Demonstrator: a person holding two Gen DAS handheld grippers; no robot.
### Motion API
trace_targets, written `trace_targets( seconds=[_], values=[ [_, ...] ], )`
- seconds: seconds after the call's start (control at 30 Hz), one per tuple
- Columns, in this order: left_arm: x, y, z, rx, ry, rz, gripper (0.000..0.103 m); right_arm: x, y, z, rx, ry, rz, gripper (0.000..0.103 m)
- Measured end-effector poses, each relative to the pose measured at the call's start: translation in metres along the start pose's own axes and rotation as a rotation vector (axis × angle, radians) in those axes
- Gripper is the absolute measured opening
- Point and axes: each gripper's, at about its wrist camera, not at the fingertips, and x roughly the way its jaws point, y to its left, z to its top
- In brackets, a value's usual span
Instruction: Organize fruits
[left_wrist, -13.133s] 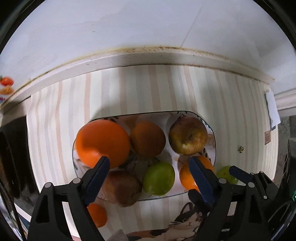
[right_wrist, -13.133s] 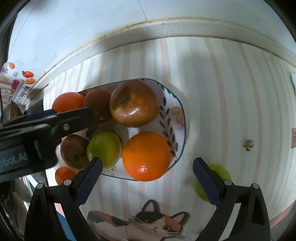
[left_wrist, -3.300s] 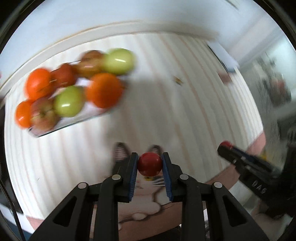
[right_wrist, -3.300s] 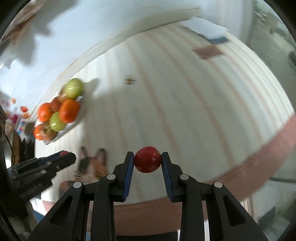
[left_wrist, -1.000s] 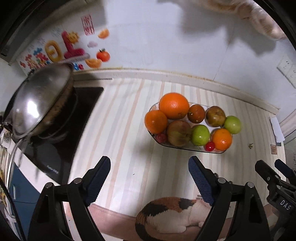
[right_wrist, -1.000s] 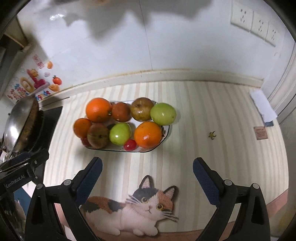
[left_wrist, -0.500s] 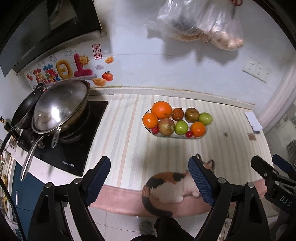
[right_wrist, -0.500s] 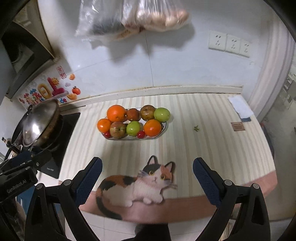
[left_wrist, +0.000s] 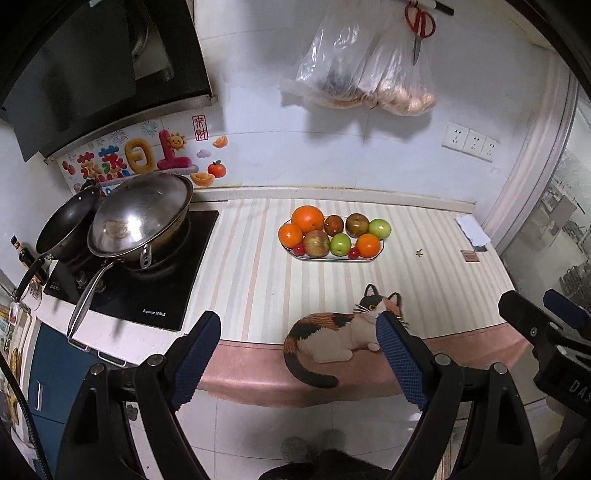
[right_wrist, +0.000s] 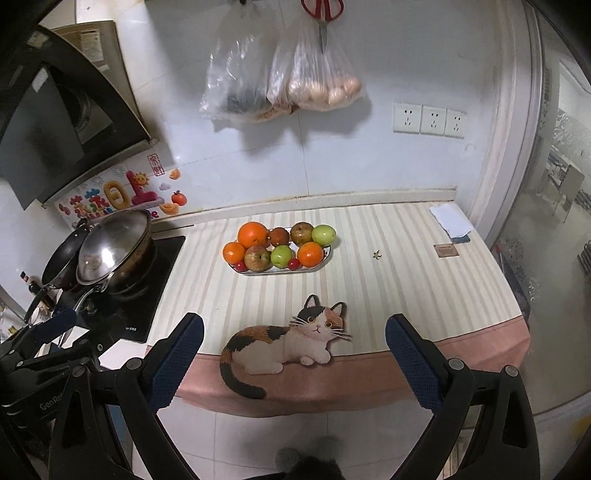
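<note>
With both tools held back off the near edge of the counter, I judge the sorting is finished, since nothing loose is left for me to gather. My left gripper hangs over the floor with its blue pads spread wide and nothing between them, and my right gripper is the same: released, empty, touching nothing. Just past the pads lies the cat picture on the pink front border of the striped mat, which covers the counter to protect it. Farther in, near the middle of the mat, stands the oval plate, well apart from both tools. All the fruit I can see is packed on it: oranges, green and reddish apples, and two small red ones tucked along the near rim, where the gaps suit them. A tiny scrap sits on the mat right of the plate; I cannot tell what it is. Far left are the pans on the stove, and bags hang on the far wall
</note>
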Motion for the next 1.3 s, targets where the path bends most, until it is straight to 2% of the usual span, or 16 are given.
trace_targets(
  seconds=[0.4,0.43,0.47,0.6,1.3],
  values=[
    [-0.024,-0.009,-0.007,-0.019,-0.044,0.008,0.086,-0.039,-0.014,-0.007,-0.004,-0.029,0.046,0.101],
    [-0.024,-0.011,-0.007,-0.015,-0.042,0.013,0.089,-0.038,-0.016,-0.005,-0.005,-0.03,0.048,0.101],
    [-0.023,-0.013,-0.006,-0.014,-0.039,0.015,0.099,-0.038,-0.018,-0.004,-0.008,-0.031,0.048,0.101],
    [-0.019,-0.016,-0.003,-0.016,-0.049,0.026,0.102,-0.033,-0.021,-0.002,-0.009,-0.022,0.053,0.101],
    [0.052,-0.01,0.038,-0.019,0.024,0.104,0.103,0.06,-0.028,0.054,-0.031,0.032,0.044,0.101]
  ],
)
